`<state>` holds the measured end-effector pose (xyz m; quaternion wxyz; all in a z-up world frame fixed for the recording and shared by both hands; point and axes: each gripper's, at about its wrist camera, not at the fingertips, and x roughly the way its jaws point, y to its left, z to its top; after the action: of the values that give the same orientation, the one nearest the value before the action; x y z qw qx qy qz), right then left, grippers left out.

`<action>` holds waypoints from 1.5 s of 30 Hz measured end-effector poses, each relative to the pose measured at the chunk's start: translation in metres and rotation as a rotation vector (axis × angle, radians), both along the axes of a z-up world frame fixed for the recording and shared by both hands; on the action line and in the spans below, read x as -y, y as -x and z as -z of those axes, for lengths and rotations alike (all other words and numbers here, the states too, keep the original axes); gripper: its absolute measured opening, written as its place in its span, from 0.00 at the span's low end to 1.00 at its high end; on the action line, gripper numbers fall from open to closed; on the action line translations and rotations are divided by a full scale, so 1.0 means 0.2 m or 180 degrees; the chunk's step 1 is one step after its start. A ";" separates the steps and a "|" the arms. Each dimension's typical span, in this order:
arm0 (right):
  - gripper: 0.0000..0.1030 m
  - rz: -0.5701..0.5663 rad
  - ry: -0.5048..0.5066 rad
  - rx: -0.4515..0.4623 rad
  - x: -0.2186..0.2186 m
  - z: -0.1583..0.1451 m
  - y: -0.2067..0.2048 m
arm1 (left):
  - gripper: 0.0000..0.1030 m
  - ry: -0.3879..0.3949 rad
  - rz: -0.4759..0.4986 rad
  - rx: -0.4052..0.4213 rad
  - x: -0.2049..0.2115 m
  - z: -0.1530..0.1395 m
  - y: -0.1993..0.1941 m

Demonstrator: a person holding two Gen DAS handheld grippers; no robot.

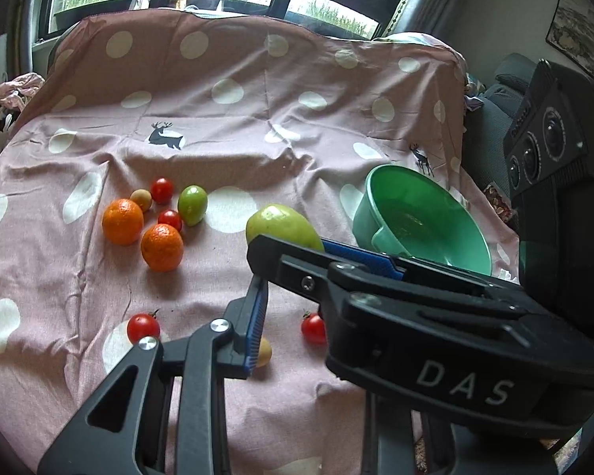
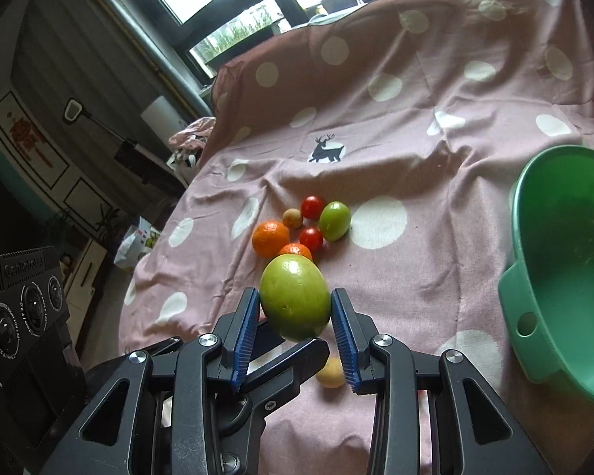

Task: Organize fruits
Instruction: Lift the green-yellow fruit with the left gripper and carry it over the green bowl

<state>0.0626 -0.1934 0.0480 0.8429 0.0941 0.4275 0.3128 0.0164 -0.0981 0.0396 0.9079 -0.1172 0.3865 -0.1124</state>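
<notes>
1. My right claw (image 2: pixel 293 314) pinches the big green fruit (image 2: pixel 295 297), one blue pad on each flank at its widest part, and it is lifted clear of the pink spotted cloth (image 2: pixel 415 158) near the cloth's front edge. Of the left claw (image 1: pixel 257 316) I see only one blue-padded finger (image 1: pixel 257 316) in its own view; the right rig crosses in front and hides the other, so I cannot tell whether it is spread or closed. It holds nothing that I can see.

2. The green fruit looks firm, smooth and waxy, so I judge it fairly heavy and liable to slip if the pads ride up toward its narrower end. The grip across the middle looks right; I would hold steady pressure rather than squeeze harder.

3. The green bowl (image 2: pixel 566 277) sits tilted at the cloth's right edge, mouth toward me, and nothing shows inside it. It looks like light plastic and may rock or slide when a heavy fruit lands in it.

4. The rest cluster mid-cloth toward the left edge: two oranges (image 1: pixel 122 221), a smaller green fruit (image 1: pixel 193 204), two cherry tomatoes (image 1: pixel 161 190) and a small tan fruit (image 1: pixel 141 199).

5. More lie close to the front edge: two cherry tomatoes with stems (image 1: pixel 143 328) and another tan fruit (image 2: pixel 330 373) beneath my claws.

6. The tomatoes are thin-skinned and soft, so I would take them lightly across the middle. The oranges have grippy peel and tolerate firmer pressure.
</notes>
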 end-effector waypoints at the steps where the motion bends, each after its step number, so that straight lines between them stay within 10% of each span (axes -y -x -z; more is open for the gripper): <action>1: 0.38 0.0022 -0.0013 0.0028 0.02 -0.01 0.00 | 0.25 -0.0023 0.0019 0.0026 0.02 -0.01 0.00; 45: 0.38 0.1101 -0.0225 0.0030 0.80 -0.04 -0.08 | 0.25 -0.0108 0.0981 0.0045 0.78 -0.06 -0.30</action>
<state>0.0795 -0.3543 0.0553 0.8823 0.1944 0.3897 0.1783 0.0756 -0.2544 0.0512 0.8844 -0.0403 0.3953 -0.2447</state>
